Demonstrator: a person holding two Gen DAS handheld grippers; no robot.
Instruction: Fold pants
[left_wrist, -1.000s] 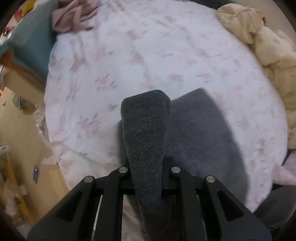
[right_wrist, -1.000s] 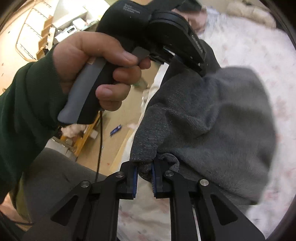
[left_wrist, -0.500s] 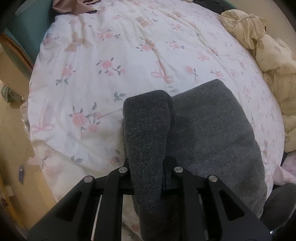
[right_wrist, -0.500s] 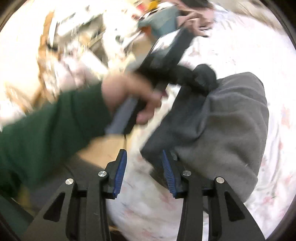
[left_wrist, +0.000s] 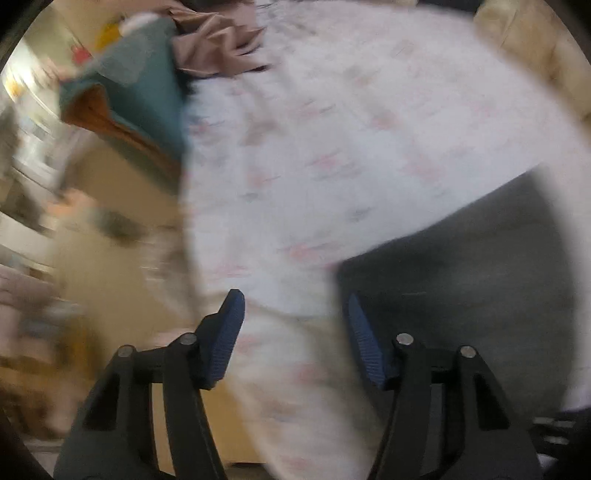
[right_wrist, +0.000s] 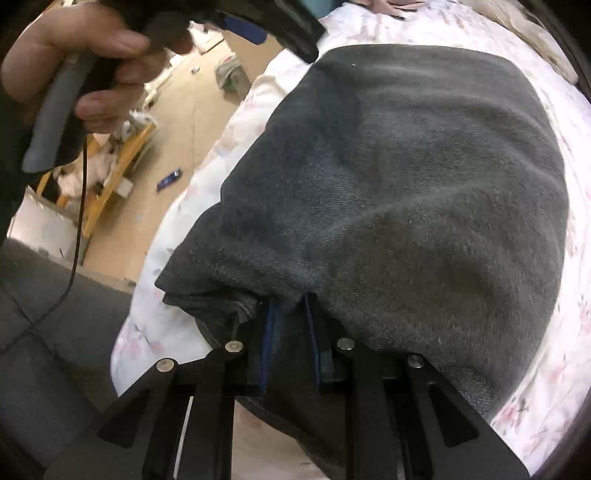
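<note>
Between the jaws of the left gripper (left_wrist: 291, 325) nothing was held; they were spread wide over the floral sheet (left_wrist: 332, 147), and the view was badly blurred. To the right of those jaws, just beside the right-hand pad, the grey pants (left_wrist: 461, 280) were seen lying on the sheet. Well ahead and to the left, a teal cushion (left_wrist: 147, 92) and a pinkish cloth (left_wrist: 218, 51) were made out. In the right wrist view, the right gripper (right_wrist: 290, 317) was nearly closed, with a bunched edge of the pants (right_wrist: 406, 184) pinched between its blue pads (right_wrist: 267, 332). Ahead of those jaws the folded pants were spread on the sheet (right_wrist: 554, 387). Up and to the left, a hand (right_wrist: 77, 62) was seen around the other gripper's handle.
</note>
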